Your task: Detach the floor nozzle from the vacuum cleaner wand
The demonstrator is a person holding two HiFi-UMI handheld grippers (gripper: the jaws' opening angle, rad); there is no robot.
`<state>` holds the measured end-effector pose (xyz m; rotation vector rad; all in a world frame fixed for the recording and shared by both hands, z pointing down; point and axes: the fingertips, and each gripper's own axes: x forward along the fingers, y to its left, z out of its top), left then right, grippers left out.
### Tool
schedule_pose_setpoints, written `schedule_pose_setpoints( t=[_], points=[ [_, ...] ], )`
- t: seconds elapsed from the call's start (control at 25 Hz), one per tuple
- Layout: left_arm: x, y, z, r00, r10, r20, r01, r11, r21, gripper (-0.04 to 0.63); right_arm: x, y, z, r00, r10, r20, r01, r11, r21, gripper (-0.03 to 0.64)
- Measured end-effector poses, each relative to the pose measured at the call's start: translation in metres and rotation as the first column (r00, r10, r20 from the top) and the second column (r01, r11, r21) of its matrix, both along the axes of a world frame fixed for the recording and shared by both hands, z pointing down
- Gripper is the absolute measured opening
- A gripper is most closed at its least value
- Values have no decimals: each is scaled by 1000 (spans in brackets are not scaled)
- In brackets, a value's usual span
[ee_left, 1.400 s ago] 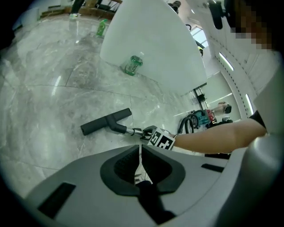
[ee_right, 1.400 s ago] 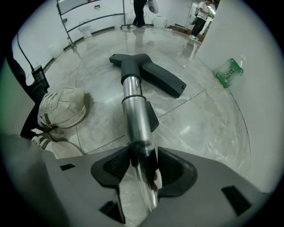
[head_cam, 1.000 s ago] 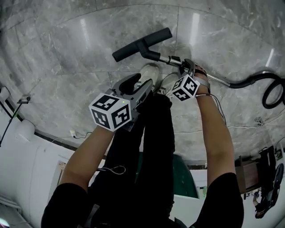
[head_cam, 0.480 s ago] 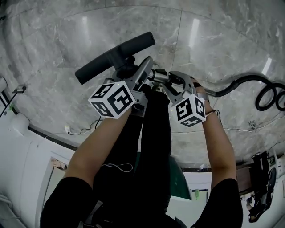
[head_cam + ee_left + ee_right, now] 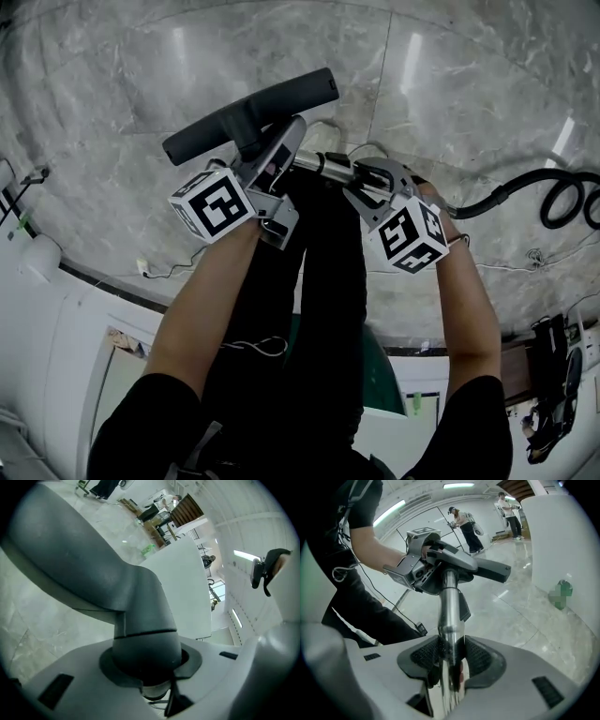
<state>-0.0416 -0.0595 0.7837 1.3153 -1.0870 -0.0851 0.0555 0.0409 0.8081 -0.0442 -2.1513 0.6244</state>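
Nozzle position: the floor nozzle (image 5: 248, 111) is lifted off the floor (image 5: 112, 75), its neck seated between the pads of my left hand-held gripper (image 5: 147, 665), its dark bar lying crosswise just beyond the jaw tips. It looks still joined to the wand.
Wand (image 5: 317, 163): a bright metal tube running from the nozzle's neck straight back into my right hand-held gripper (image 5: 449, 659), which sits just behind the joint.
Step in hand: as I judge it, pulling the joint apart. I should hold the right grip steady and draw the nozzle straight along the tube's line with a slight twist, never levering sideways. I cannot see a release catch.
Left hand-held gripper: its jaws have just been closing; now partly spread, they pinch the nozzle's neck.
Right hand-held gripper: its jaws have just closed a little; the ribbed pads clamp the wand.
Hose (image 5: 539, 176): trails away behind my right hand-held gripper, across the floor.
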Motion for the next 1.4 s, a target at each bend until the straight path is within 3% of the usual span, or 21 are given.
schedule_pose_setpoints(
  t=[0.08,0.24,0.32,0.4,0.56,0.68,0.8,1.0,1.12,1.16,1.2,1.24,1.28,1.32,1.36,1.4],
  points=[
    [0,3,-1,999,46,-5,-46,999,19,126,-4,8,3,998,-55,22,58,991,-121,186],
    [0,0,-10,993,118,-14,-116,987,112,126,-18,19,6,979,-160,127,195,918,-347,186],
    [-1,-2,-20,989,145,-5,-142,977,156,126,-28,22,3,973,-142,184,209,883,-420,186],
    [-4,-4,-24,988,152,5,-151,975,165,126,-37,21,1,971,-101,217,193,868,-457,187],
    [-8,-5,-25,986,168,13,-168,972,167,126,-51,23,2,968,-98,232,190,887,-421,186],
    [5,-3,-29,979,203,15,-202,964,174,126,-62,42,2,958,-164,235,248,887,-389,182],
    [12,-1,-23,978,211,10,-210,967,145,126,-62,47,9,960,-183,212,247,910,-334,99],
    [0,0,-13,985,167,39,-169,983,73,126,-67,41,24,981,-156,117,183,943,-277,87],
    [-13,1,-1,991,106,87,-104,994,-28,126,-73,24,40,998,-57,-14,55,996,-72,87],
    [-17,0,3,989,107,100,-101,993,-64,126,-74,17,46,998,-7,-60,8,1000,10,87],
    [-18,-1,4,987,126,104,-117,990,-81,127,-76,16,48,996,24,-84,-20,999,40,87],
    [-18,-1,2,983,159,97,-153,986,-71,126,-79,22,44,997,17,-75,-18,1000,-11,87],
    [-16,-1,-4,976,200,81,-198,980,-33,126,-81,35,35,999,-27,-29,23,991,-133,86],
    [-12,0,-12,970,237,57,-239,971,23,126,-81,49,20,995,-86,50,97,953,-286,86],
    [-7,0,-23,964,265,19,-266,960,90,126,-78,62,2,979,-137,149,189,880,-436,86],
    [-1,0,-36,958,287,-31,-278,946,167,124,-72,70,-20,954,-162,253,282,775,-566,86]
  ],
)
